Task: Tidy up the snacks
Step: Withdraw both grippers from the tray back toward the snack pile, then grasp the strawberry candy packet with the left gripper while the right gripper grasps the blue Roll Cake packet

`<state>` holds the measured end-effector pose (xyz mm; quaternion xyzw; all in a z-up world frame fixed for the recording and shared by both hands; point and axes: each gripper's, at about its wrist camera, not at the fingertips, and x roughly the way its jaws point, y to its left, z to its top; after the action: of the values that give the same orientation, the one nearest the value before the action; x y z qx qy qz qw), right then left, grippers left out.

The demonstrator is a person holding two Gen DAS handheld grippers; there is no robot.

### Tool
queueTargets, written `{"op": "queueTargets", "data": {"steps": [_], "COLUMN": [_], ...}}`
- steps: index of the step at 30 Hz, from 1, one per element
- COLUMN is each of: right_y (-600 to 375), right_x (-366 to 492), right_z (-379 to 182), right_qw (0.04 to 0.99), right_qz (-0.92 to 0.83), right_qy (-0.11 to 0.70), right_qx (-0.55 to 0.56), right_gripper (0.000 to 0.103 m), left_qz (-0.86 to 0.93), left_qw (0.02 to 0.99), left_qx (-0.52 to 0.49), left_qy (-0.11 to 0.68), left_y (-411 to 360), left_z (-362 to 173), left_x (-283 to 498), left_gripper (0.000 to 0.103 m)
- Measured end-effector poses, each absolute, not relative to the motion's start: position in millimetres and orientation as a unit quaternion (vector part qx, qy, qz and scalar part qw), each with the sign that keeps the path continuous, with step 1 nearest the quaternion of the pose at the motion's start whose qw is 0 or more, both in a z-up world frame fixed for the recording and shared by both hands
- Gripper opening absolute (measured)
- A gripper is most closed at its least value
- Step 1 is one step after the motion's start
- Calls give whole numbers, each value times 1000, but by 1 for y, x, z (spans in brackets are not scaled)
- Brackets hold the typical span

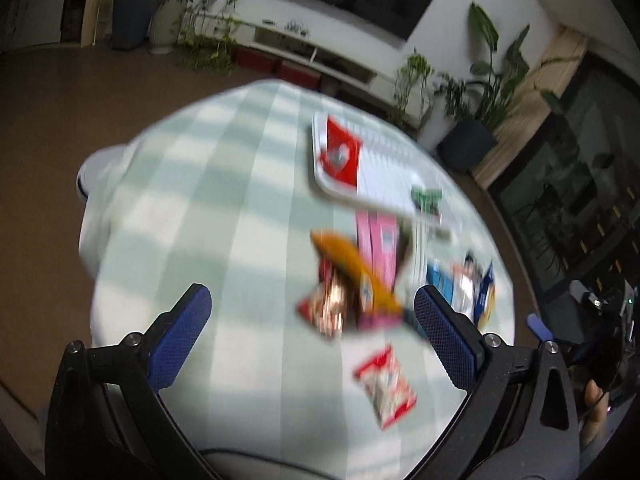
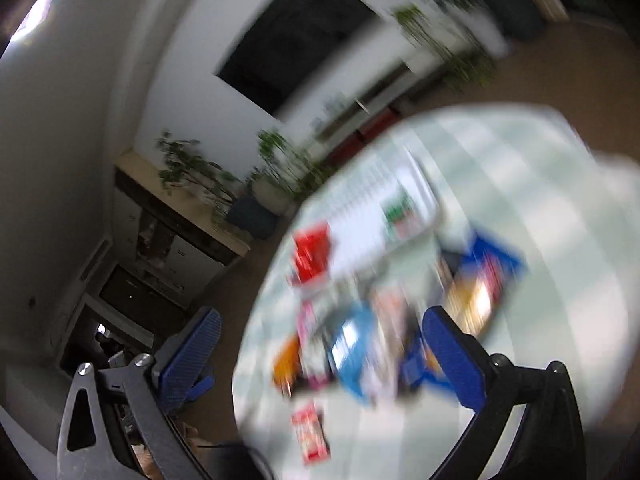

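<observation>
Two packets lie in the white tray (image 1: 394, 172), the landmark for all places below: a red packet (image 1: 339, 155) at its far-left end and a small green packet (image 1: 427, 199) at its near-right end. The middle of the tray is bare. On this evidence the sorting appears begun but far from complete.

Most snacks are outside the tray, on the checked surface (image 1: 224, 184). Just before its near edge lies a loose heap: a pink box (image 1: 378, 246), an orange packet (image 1: 352, 264) across it, and a red-brown foil packet (image 1: 326, 306) at the heap's near side. Right of the heap, also before the tray, lie blue packets (image 1: 474, 288); blur hides their number. Nearest the camera, well apart from the tray, lies a single red-and-white packet (image 1: 386, 386).

The left tongs (image 1: 312, 312) stand with their two pads wide apart and hold nothing; they hang above the surface, facing the heap. The right tongs (image 2: 320, 344) are likewise spread and empty, seen over the blue packets (image 2: 352, 348) in a heavily smeared view.

Judged remaining: the heap, the blue packets and the lone packet, all to be carried to the tray's free middle.
</observation>
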<state>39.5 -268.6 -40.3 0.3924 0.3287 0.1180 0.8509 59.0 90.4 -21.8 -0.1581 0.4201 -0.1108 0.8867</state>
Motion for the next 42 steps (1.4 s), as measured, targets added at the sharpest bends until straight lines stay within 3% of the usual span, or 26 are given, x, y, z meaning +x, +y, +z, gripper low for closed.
{"op": "queueTargets", "data": {"steps": [8, 16, 24, 28, 32, 36, 42], "right_y": [-230, -204, -206, -207, -209, -213, -221], "right_x": [-4, -22, -27, -28, -28, -28, -31], "right_z": [-64, -31, -30, -30, -32, -36, -36], "right_qw": [862, 912, 915, 919, 920, 920, 921], "right_qz": [29, 16, 7, 2, 3, 1, -11], "right_qy": [417, 369, 365, 359, 356, 357, 351], "right_qx": [288, 181, 171, 163, 162, 165, 169], "right_gripper": [101, 101, 101, 101, 101, 100, 100], "left_qz": [-129, -145, -130, -120, -115, -122, -125], "left_qw": [870, 870, 853, 849, 853, 855, 852], "left_qx": [-120, -71, -34, -14, 1, 10, 25], "left_qy": [461, 466, 503, 514, 508, 504, 507], "left_y": [41, -2, -34, -42, -46, -40, -36], "left_z": [-58, -53, -81, -94, -97, -94, -93], "left_x": [7, 12, 46, 55, 62, 62, 51], "left_gripper": [102, 98, 98, 81, 73, 41, 39]}}
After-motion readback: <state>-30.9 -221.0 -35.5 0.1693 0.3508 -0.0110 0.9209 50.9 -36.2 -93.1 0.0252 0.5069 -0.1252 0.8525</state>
